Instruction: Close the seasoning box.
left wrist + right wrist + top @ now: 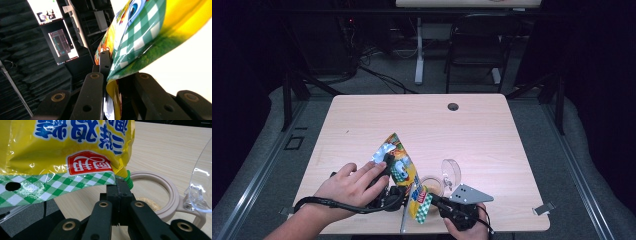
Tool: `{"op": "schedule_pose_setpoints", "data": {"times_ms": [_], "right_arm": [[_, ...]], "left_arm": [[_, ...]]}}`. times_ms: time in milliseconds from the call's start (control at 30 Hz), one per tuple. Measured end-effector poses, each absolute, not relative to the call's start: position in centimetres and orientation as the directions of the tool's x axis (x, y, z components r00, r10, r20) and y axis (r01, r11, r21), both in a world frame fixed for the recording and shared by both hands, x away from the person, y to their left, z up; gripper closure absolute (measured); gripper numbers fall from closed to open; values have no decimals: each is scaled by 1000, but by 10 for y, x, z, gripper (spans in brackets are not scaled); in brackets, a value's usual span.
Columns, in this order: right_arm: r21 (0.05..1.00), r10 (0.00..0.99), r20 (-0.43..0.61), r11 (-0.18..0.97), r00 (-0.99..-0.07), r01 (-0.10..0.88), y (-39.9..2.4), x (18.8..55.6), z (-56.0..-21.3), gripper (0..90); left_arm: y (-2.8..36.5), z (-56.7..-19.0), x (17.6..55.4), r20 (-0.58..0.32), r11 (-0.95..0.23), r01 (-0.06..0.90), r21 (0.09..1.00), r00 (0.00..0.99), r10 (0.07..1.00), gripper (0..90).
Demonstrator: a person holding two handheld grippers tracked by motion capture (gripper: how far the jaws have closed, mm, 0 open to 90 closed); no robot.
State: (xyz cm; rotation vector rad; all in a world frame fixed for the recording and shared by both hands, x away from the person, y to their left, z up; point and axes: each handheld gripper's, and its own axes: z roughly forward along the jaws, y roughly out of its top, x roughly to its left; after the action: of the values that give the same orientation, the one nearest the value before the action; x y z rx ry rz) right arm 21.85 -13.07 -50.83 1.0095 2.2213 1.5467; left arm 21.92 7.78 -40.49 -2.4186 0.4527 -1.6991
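Observation:
A yellow snack bag (403, 171) with a green-checked edge hangs tilted over the table's front, held between both grippers. My left gripper (390, 190), under the person's left hand, is shut on the bag's side; in the left gripper view the bag (140, 32) runs between the jaws of that gripper (112, 72). My right gripper (438, 202) is shut on the bag's lower corner; the right gripper view shows that gripper (118, 186) pinching the green corner of the bag (62, 147). Just past it stands an open beige-rimmed jar (172, 195) (432, 184) with pale granules (150, 204) inside.
The jar's clear hinged lid (452, 171) (202, 182) stands up at its right. The wooden table (422, 120) has a cable hole (453, 106) at the back. A black chair (474, 40) stands beyond it. Lit screens (60, 43) hang on a dark wall.

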Motion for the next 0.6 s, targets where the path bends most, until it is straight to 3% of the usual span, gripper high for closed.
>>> {"op": "schedule_pose_setpoints", "data": {"times_ms": [600], "right_arm": [[898,672,179,187,-719,398,-135,216,-508,900]], "left_arm": [[76,-405,221,887,-943,-166,-289,324,-329,830]]}}
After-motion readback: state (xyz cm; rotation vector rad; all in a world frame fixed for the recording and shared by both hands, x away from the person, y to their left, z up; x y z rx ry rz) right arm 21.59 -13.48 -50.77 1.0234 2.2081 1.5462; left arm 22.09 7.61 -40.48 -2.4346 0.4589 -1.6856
